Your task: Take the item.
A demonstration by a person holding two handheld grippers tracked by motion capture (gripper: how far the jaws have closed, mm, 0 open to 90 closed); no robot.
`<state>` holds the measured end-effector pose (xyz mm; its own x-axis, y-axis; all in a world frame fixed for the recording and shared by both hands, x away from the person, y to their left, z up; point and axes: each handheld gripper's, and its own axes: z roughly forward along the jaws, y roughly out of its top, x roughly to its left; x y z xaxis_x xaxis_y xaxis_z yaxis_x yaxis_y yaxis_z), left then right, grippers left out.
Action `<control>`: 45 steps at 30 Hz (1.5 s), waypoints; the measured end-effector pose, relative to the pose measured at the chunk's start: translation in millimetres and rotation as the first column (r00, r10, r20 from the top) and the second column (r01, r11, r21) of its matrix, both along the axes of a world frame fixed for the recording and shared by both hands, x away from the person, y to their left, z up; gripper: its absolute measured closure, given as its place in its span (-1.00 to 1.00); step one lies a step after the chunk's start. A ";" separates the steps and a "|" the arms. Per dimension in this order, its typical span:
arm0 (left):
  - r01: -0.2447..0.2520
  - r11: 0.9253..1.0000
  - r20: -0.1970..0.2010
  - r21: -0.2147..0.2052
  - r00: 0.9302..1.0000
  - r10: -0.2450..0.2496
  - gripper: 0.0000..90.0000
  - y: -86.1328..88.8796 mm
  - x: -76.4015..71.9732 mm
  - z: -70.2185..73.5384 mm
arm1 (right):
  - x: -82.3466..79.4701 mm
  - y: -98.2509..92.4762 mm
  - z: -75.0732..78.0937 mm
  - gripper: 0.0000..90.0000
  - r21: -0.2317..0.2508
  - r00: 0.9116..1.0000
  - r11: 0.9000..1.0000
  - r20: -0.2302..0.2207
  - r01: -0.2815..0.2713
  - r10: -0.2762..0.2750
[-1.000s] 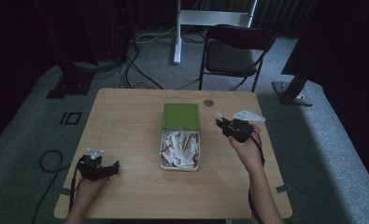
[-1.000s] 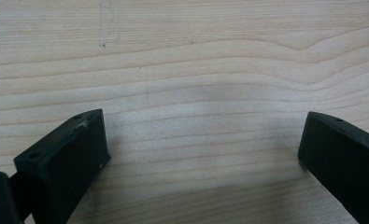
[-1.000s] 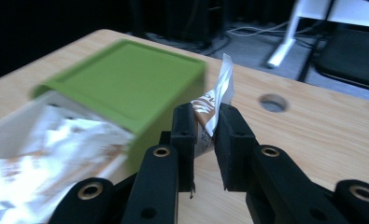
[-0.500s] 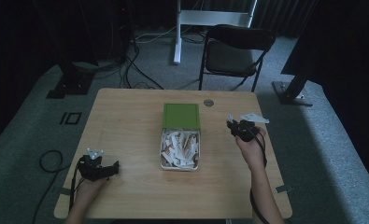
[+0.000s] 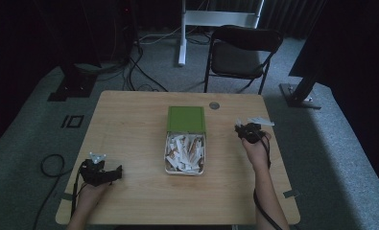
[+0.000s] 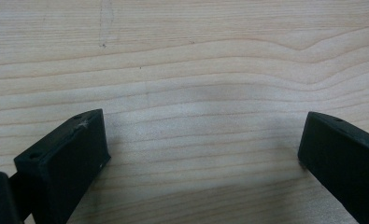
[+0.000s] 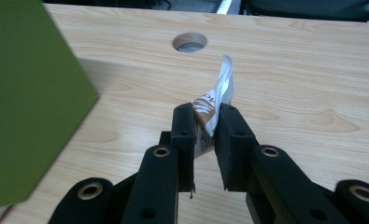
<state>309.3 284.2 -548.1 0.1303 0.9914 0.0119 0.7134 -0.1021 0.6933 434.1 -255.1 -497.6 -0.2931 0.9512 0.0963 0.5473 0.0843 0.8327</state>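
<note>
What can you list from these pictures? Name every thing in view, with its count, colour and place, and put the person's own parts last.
Table: one, light wood, centre of the high view.
Tin: one, metal, open at mid-table with its green lid at the far end.
Sachets: many, white and brown, piled in the tin.
Held sachet: one, white and brown, between the right claw's jaws.
Cable hole: one, round, near the table's far edge.
Folding chair: one, black, beyond the table.
Cables: several, dark, on the grey carpet at far left.
Left claw: one, black, near-left of the table, jaws wide open.
Right claw: one, black, right of the tin, shut on the sachet.
Forearms: two, entering from the bottom edge.
</note>
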 end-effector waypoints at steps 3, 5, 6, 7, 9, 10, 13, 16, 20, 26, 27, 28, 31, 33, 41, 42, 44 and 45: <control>0.000 1.000 0.000 0.000 1.000 0.000 -0.95 0.0 0.0 0.0 | 4.9 0.3 -6.1 0.74 -0.004 1.000 1.000 -0.022 0.001 -0.001; 0.000 1.000 0.000 0.000 1.000 0.000 -0.95 0.0 0.0 0.0 | 7.9 0.4 -10.8 0.74 -0.009 0.999 1.000 -0.032 0.004 -0.004; 0.000 1.000 0.000 0.000 1.000 0.000 -0.95 0.0 0.0 0.0 | 9.0 0.4 -12.9 0.74 -0.005 0.999 1.000 -0.037 0.009 -0.009; 0.000 1.000 0.000 0.000 1.000 0.000 -0.95 0.0 0.0 0.0 | 10.2 0.4 -15.0 0.74 -0.006 0.999 1.000 -0.040 0.009 -0.009; 0.000 1.000 0.000 0.000 1.000 0.000 -0.95 0.0 0.0 0.0 | 12.2 0.6 -18.9 0.74 -0.002 0.999 1.000 -0.043 0.008 -0.008; 0.000 1.000 0.000 0.000 1.000 0.000 -0.95 0.0 0.0 0.0 | 13.0 1.0 -20.6 0.74 -0.005 0.999 1.000 -0.044 0.007 -0.007; 0.000 1.000 0.000 0.000 1.000 0.000 -0.95 0.0 -0.1 0.0 | 15.4 2.8 -25.4 0.74 -0.015 0.999 1.000 -0.054 0.003 -0.004; 0.001 1.000 -0.001 -0.001 1.000 -0.001 -0.95 0.2 -0.8 0.0 | 18.8 4.5 -30.0 0.74 0.001 0.998 1.000 -0.068 0.005 -0.005; 0.001 1.000 -0.001 -0.001 1.000 -0.001 -0.95 0.2 -0.8 0.0 | 23.7 6.9 -35.1 0.74 0.001 0.997 1.000 -0.082 0.007 -0.007; 0.000 1.000 -0.001 -0.001 1.000 0.000 -0.95 0.2 -0.8 0.0 | 27.4 6.9 -37.0 0.51 -0.011 0.997 1.000 -0.073 0.010 -0.011; 0.001 1.000 -0.001 -0.001 1.000 -0.001 -0.95 0.2 -0.8 0.0 | 28.4 6.4 -37.9 0.26 -0.009 0.997 1.000 -0.074 0.012 -0.013; 0.001 1.000 -0.001 -0.001 1.000 -0.001 -0.95 0.2 -0.8 0.0 | 28.4 5.8 -37.8 0.17 -0.001 0.997 1.000 -0.069 0.017 -0.017; 0.001 1.000 -0.001 -0.001 1.000 -0.001 -0.95 0.2 -0.8 0.0 | 27.7 4.0 -35.7 -0.11 0.006 0.998 1.000 -0.054 0.030 -0.029; 0.001 1.000 0.000 -0.001 1.000 -0.001 -0.95 0.2 -0.8 0.0 | 27.3 2.6 -34.0 -0.26 0.015 0.999 1.000 -0.038 0.027 -0.027; 0.001 1.000 -0.001 -0.001 1.000 -0.001 -0.95 0.2 -0.8 0.0 | 19.3 -0.6 -24.1 -0.61 -0.003 1.000 1.000 -0.008 0.027 -0.027; 0.000 1.000 -0.001 -0.001 1.000 0.000 -0.95 0.2 -0.7 0.0 | 17.6 -0.8 -22.8 -0.61 -0.003 1.000 1.000 0.000 0.022 -0.022; 0.001 1.000 -0.001 -0.001 1.000 -0.001 -0.95 0.2 -0.8 0.0 | 13.9 -1.6 -20.9 -0.65 -0.006 1.000 1.000 0.004 0.020 -0.020; 0.000 1.000 -0.001 -0.001 1.000 0.000 -0.95 0.2 -0.7 0.0 | 12.0 -2.1 -20.2 -0.66 -0.006 1.000 1.000 0.001 0.018 -0.018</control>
<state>308.5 284.4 -548.1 0.1307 0.9914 0.0106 0.7138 -0.1015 0.6930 446.1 -257.3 -517.8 -0.2764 0.9568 0.0903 0.5477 0.0796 0.8328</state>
